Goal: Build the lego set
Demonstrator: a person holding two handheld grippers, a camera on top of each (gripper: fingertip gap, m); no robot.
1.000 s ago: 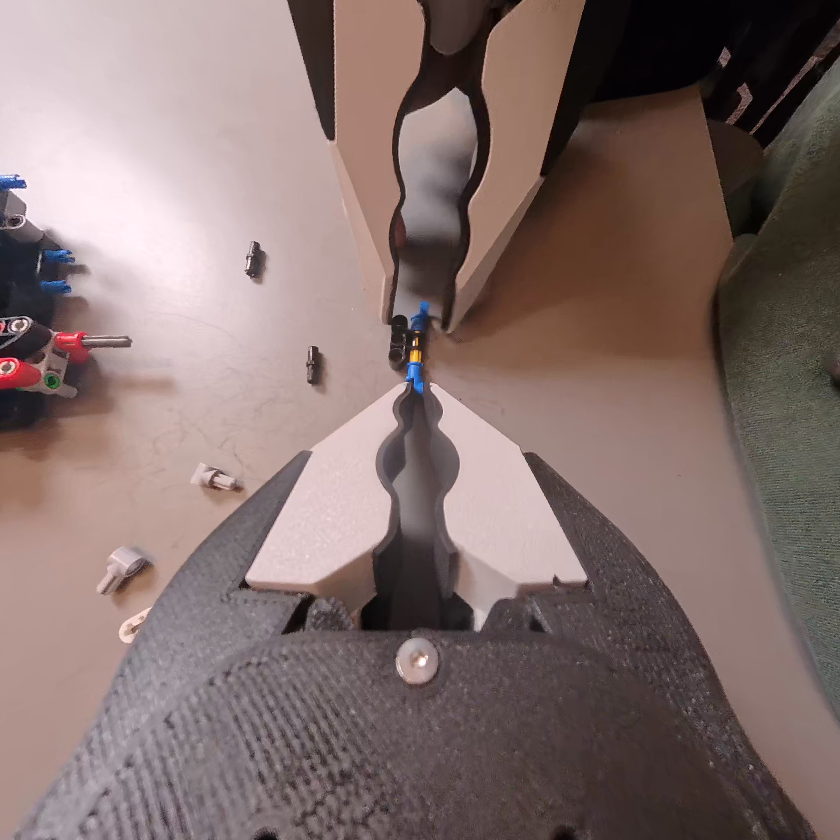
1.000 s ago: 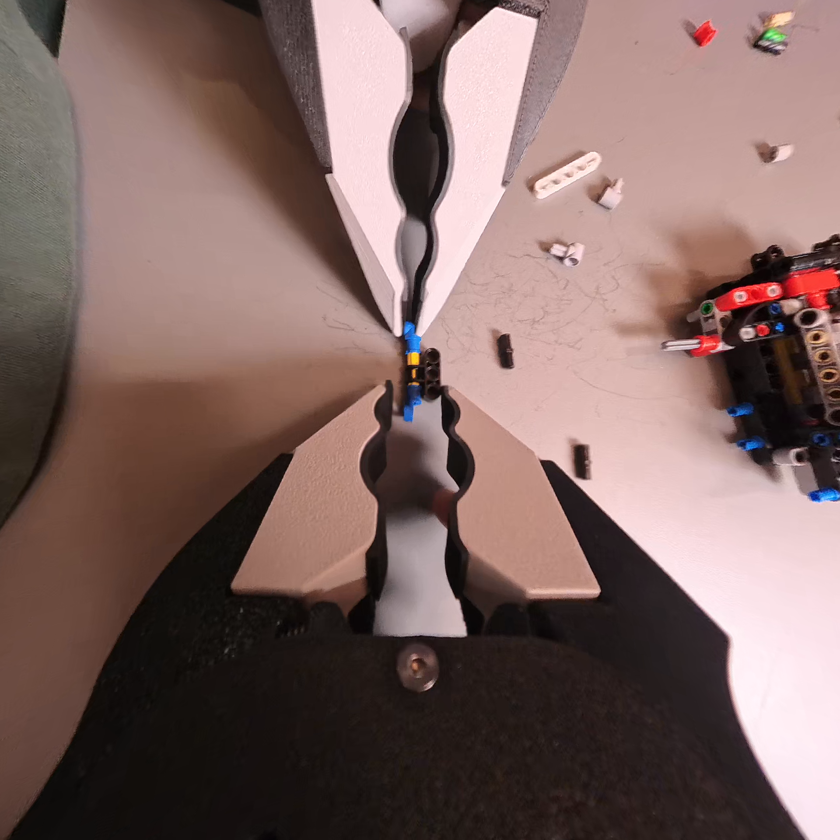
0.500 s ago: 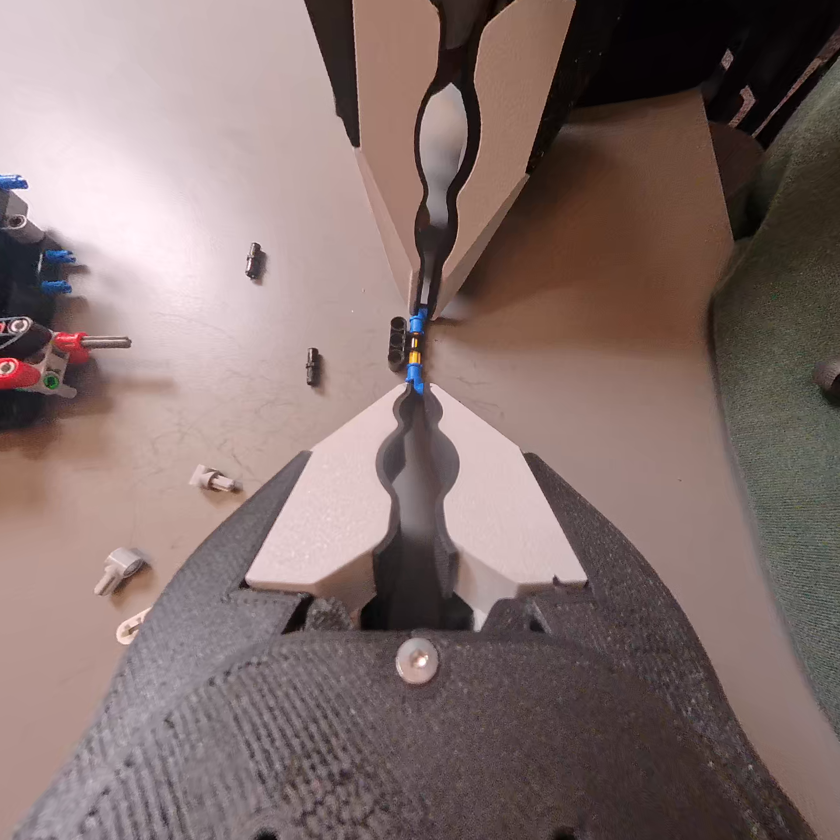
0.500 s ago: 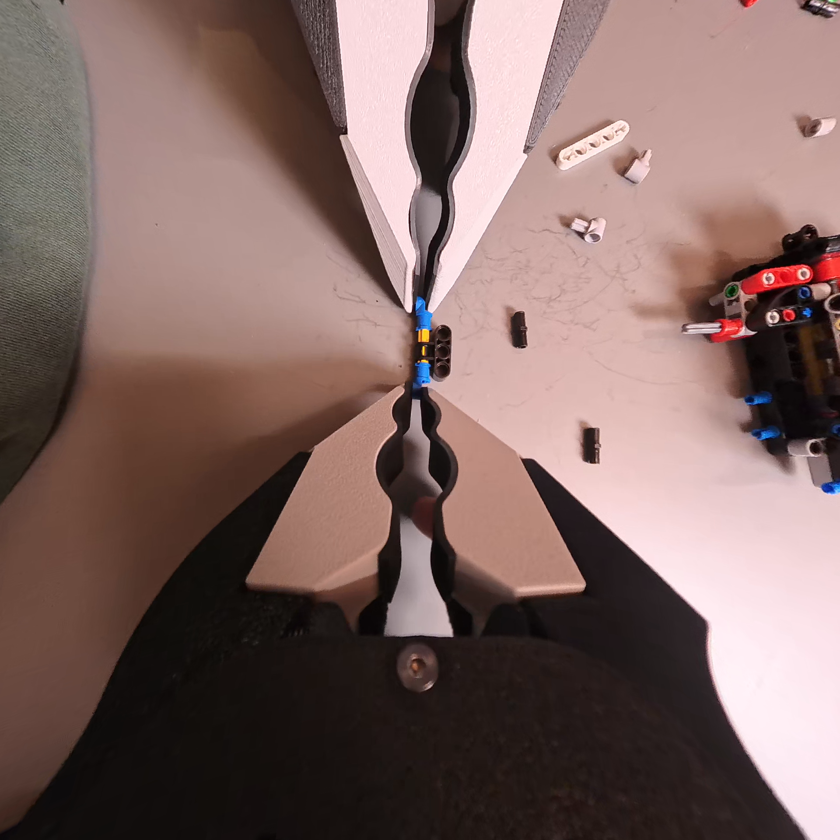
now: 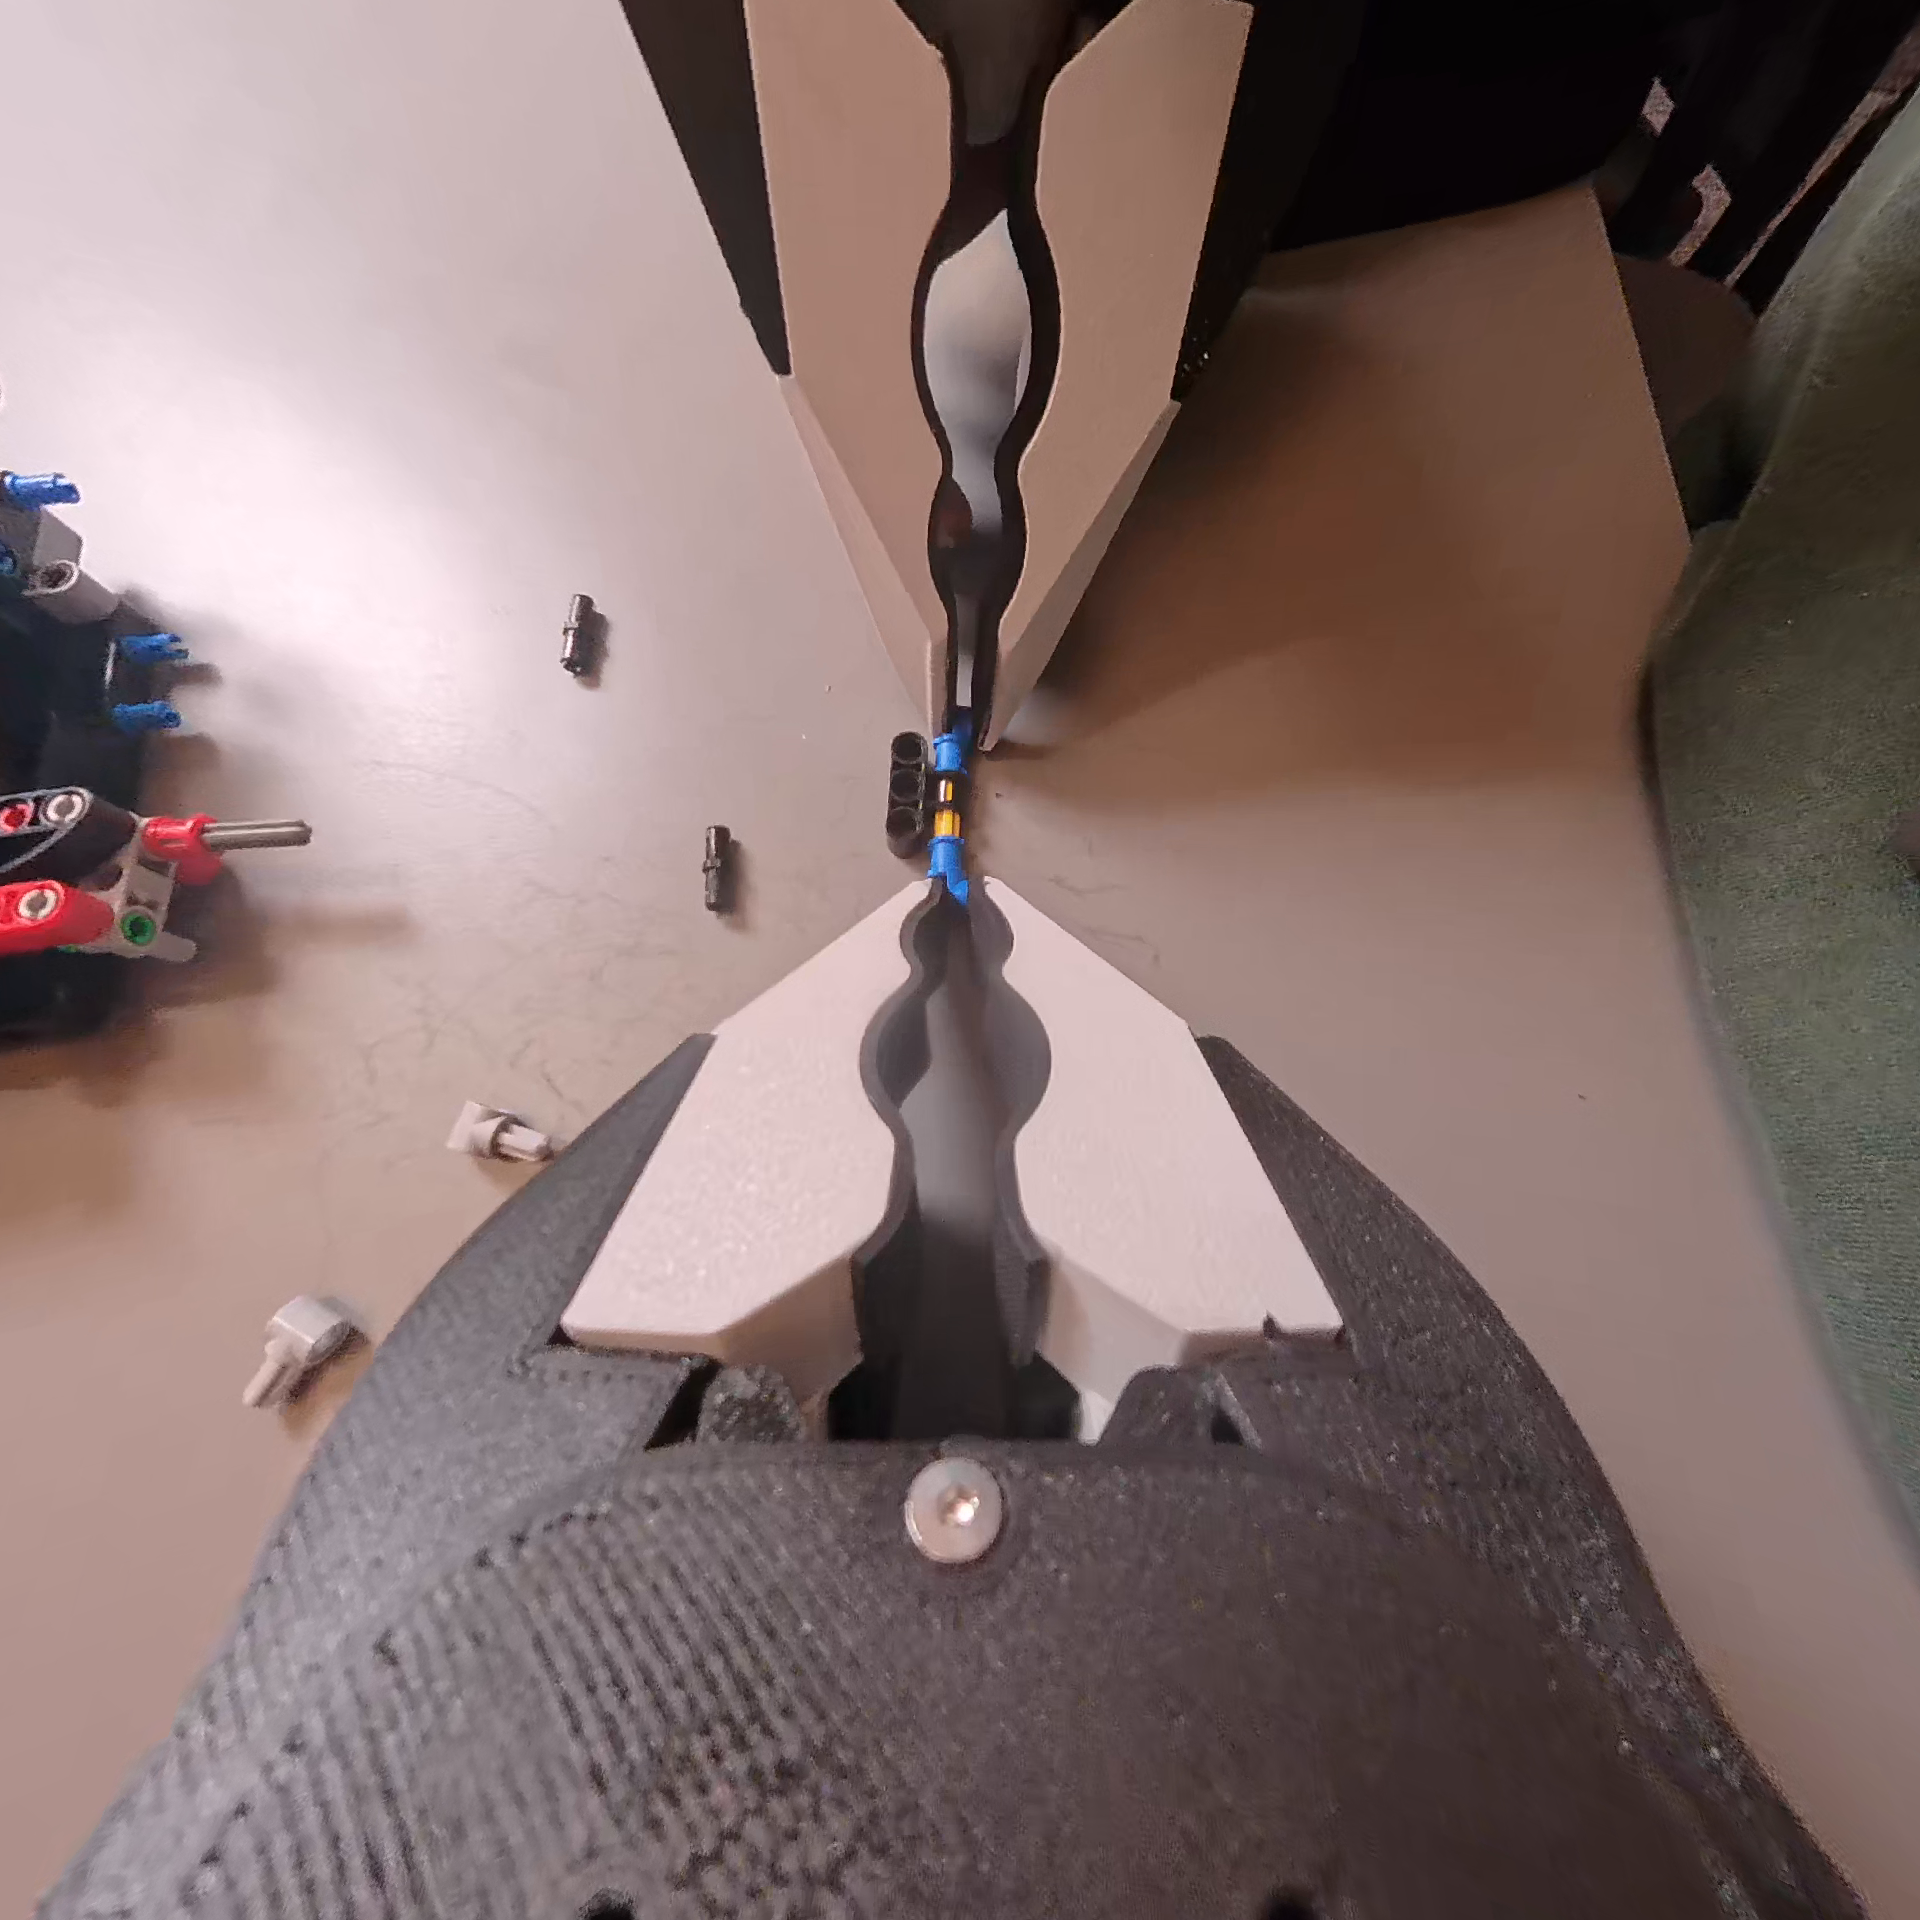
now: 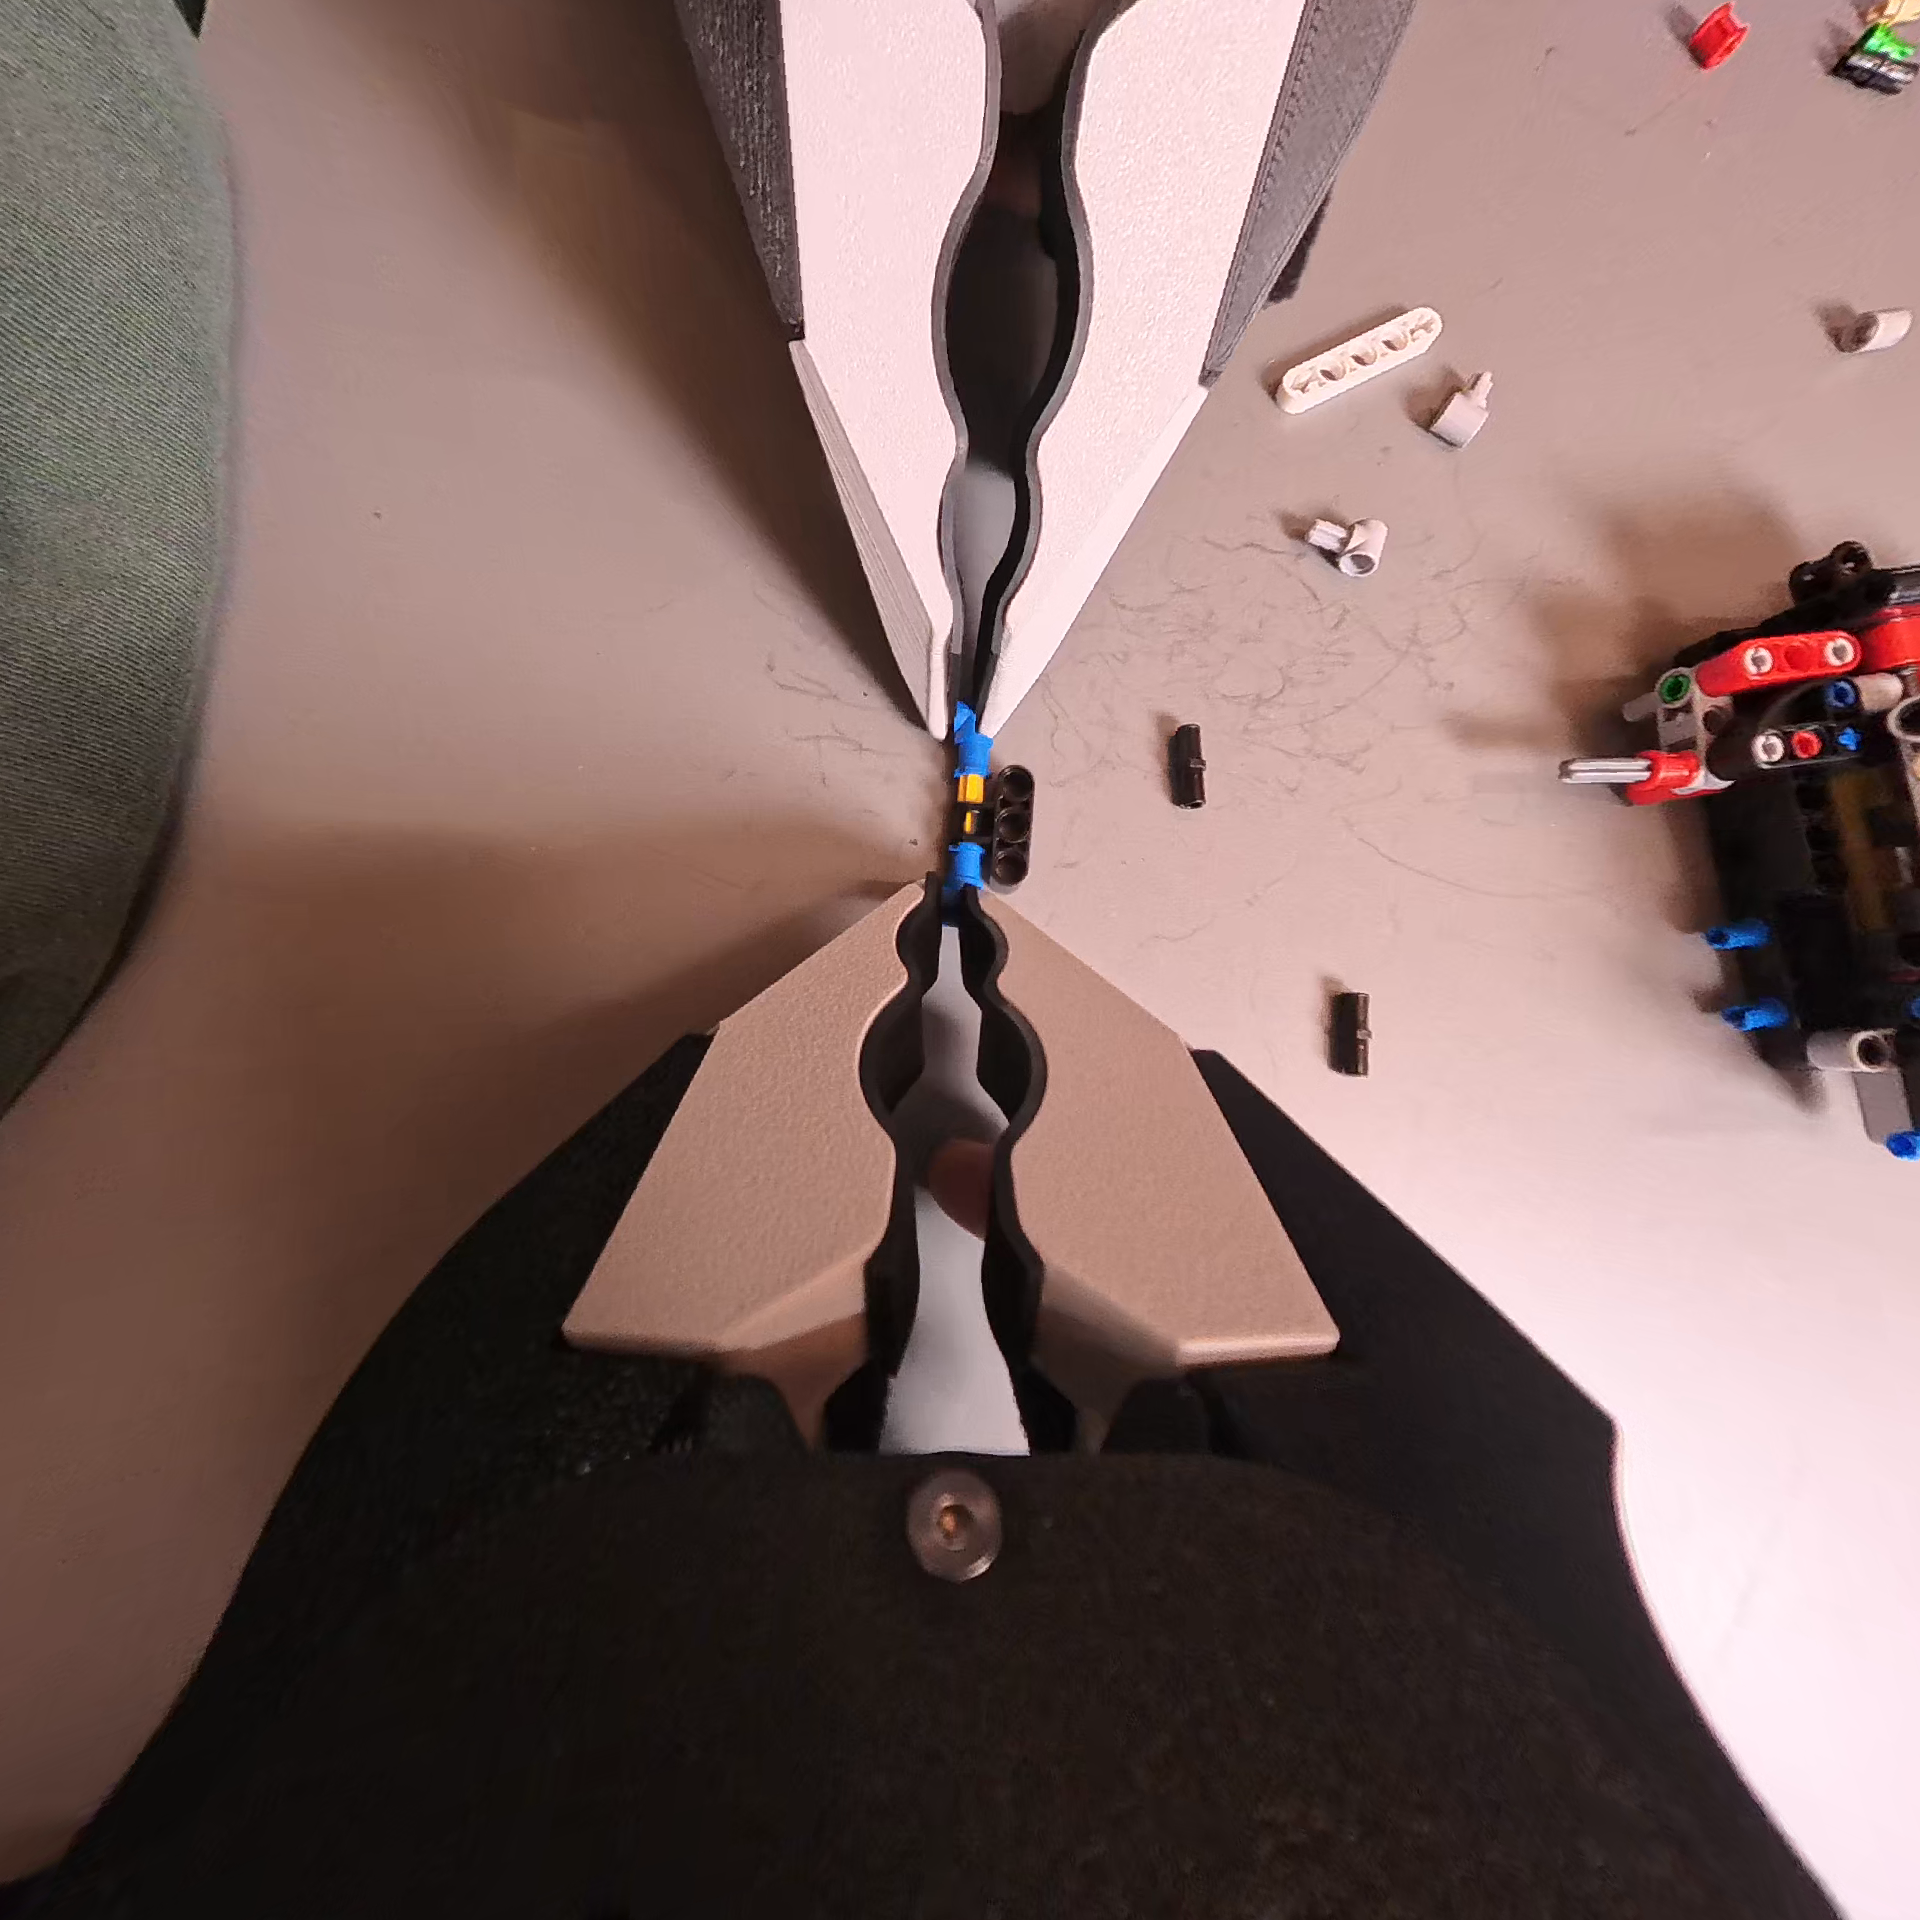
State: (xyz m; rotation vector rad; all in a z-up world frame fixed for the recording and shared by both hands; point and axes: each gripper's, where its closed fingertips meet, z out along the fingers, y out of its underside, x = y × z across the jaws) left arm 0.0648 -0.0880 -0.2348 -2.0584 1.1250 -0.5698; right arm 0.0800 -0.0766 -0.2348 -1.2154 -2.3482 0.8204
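Compared with a second ago, the right gripper (image 6: 951, 909) has gone from spread wide to nearly closed, its tips now pinching the near blue end of the little pin assembly (image 6: 971, 810). The left gripper (image 5: 951, 896) hasn't budged, clamped tight on the other blue end of the same piece. So both sets of tips meet nose to nose over the tan table (image 5: 416, 312), with the blue-yellow-black assembly bridging them and a short black three-hole beam (image 5: 906, 795) stuck on its side.

Hard to say whether the assembly rests on the table or floats just above it. The blue ends vanish between the fingertips, so how deep they're gripped isn't clear. The partly built black and red model (image 6: 1808, 800) is cut off by the frame edge in both views.

Around it: two loose black pins (image 6: 1188, 765) between the grippers and the model, a white beam (image 6: 1356, 361) and a few small grey connectors (image 6: 1351, 542) farther off, and green fabric (image 5: 1808, 727) along the table edge.
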